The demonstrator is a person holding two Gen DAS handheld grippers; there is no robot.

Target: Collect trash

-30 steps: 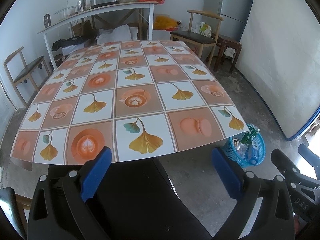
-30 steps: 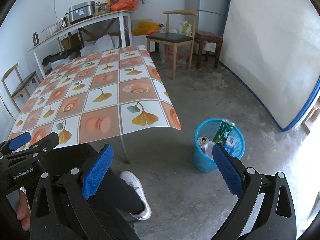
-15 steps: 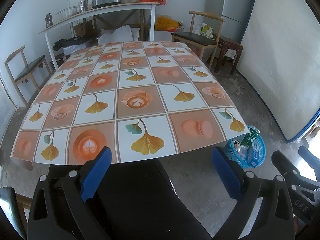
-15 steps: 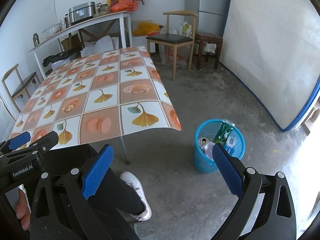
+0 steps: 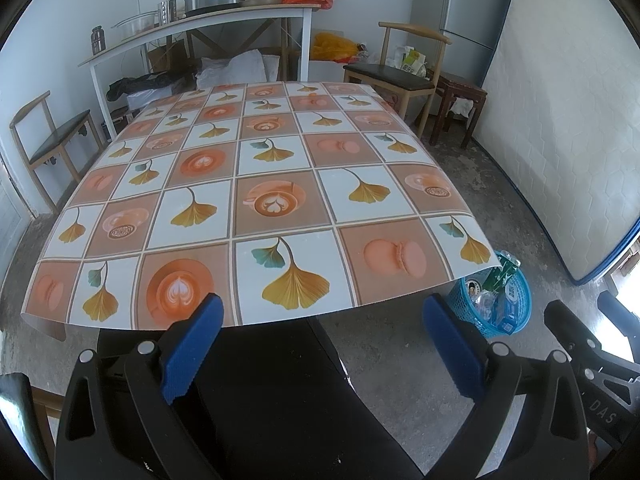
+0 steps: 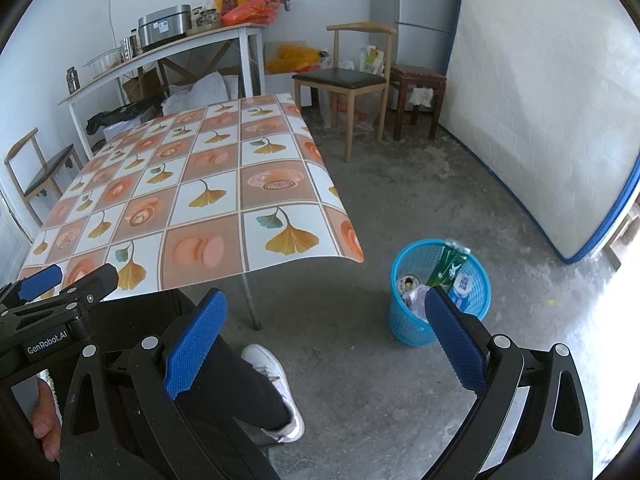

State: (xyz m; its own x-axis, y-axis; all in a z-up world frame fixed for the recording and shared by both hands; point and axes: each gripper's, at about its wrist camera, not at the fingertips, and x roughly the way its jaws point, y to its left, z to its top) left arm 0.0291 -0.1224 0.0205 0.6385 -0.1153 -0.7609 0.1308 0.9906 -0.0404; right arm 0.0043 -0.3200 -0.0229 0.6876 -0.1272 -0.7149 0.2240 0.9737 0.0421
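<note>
Left wrist view looks across a table (image 5: 280, 184) covered by a patterned cloth of ginkgo leaves and coffee cups, its top bare. Beyond it stand a white side table (image 5: 200, 28) loaded with pots and bags, a wooden chair (image 5: 400, 76) and a mattress (image 5: 560, 128) leaning on the wall. On the concrete floor off the table's near right corner sits a blue basket (image 6: 404, 320), holding the trash (image 6: 446, 270): a green packet upright, a can, and what may be crumpled plastic (hard to tell through the mesh). The left gripper (image 5: 324, 344) hangs above the person's dark trousers, jaws wide apart, holding nothing. The right gripper (image 6: 326, 344) is likewise spread and empty, near a white shoe (image 6: 276, 392).
</note>
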